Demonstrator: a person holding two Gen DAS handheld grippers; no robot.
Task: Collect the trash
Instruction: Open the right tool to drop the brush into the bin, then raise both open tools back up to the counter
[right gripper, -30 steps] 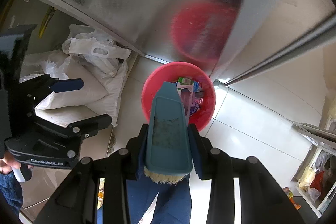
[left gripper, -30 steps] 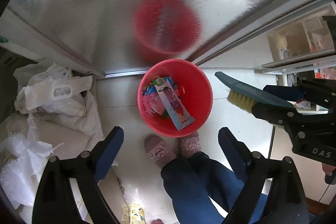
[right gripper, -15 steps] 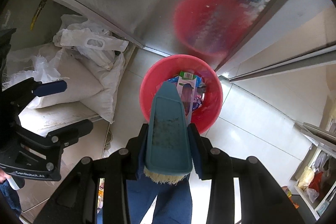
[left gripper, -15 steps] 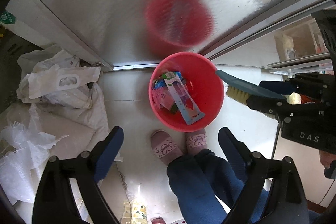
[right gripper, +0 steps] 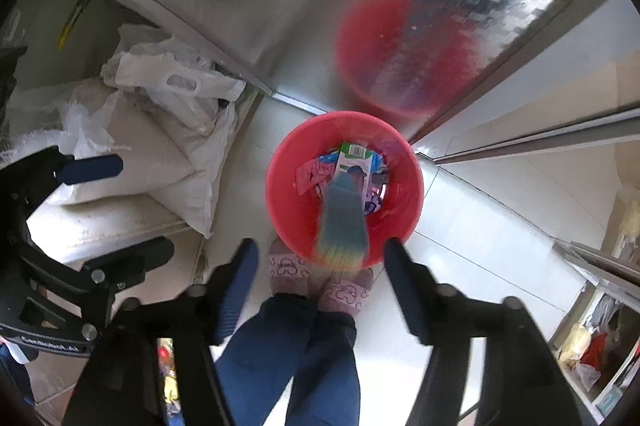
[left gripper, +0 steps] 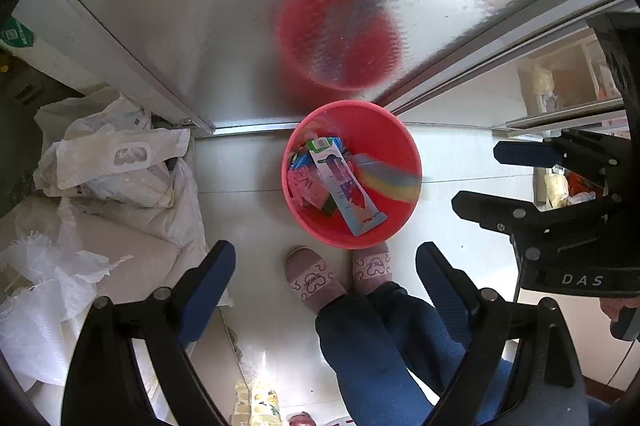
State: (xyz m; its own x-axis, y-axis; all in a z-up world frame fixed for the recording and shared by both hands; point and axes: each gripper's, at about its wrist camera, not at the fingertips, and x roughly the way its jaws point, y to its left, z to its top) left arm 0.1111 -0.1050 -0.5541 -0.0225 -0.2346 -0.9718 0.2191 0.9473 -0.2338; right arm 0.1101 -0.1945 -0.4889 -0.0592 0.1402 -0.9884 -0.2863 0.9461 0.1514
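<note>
Dropping now — the brush (right gripper: 340,222) is a falling blur above the red bucket (right gripper: 280,202), free of the right gripper (right gripper: 318,258), whose fingers have just been opening | left gripper (left gripper: 324,258) fingers wide apart, empty | bucket already holds a carton (left gripper: 344,186) and wrappers — bags (left gripper: 116,162) on the floor possibly left

Blurred teal brush (right gripper: 342,226) above red bucket (right gripper: 280,202)

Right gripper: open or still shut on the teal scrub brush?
Open. Right gripper jaws have just been opening; the blurred teal scrub brush is falling free into the red plastic bucket.
</note>
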